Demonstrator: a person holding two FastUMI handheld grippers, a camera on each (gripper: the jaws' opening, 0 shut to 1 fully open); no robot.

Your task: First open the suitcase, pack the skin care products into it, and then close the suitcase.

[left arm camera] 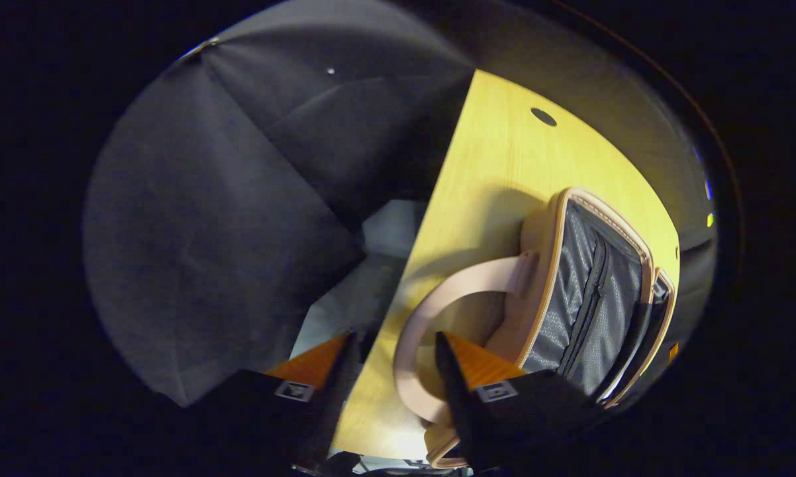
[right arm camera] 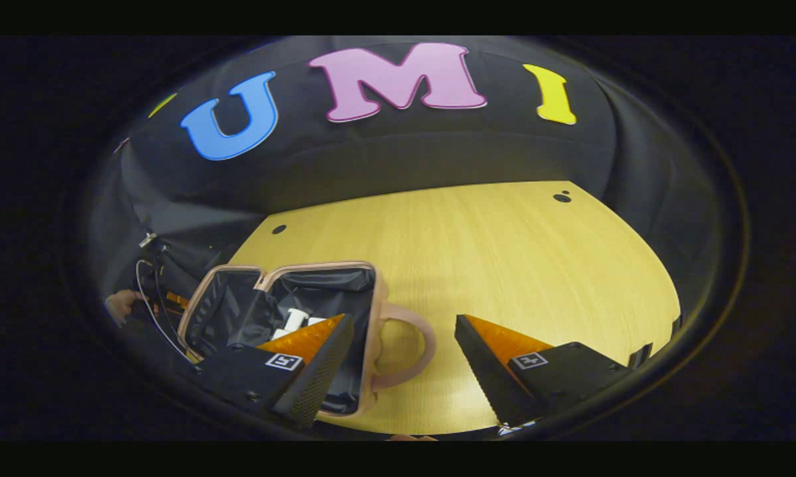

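Note:
The pink suitcase lies open on the yellow wooden table, showing its dark lining. White skin care products rest inside it, partly hidden behind one finger of my right gripper. My right gripper is open above the table's near edge, with the suitcase's loop handle between its fingers, untouched. In the left gripper view the suitcase shows its grey zipped lining. The handle curves just ahead of my open left gripper, which holds nothing.
The table's left edge runs past my left gripper, with pale floor and black cloth beyond. Small dark holes mark the tabletop. A hand and cables show at the far left behind the suitcase.

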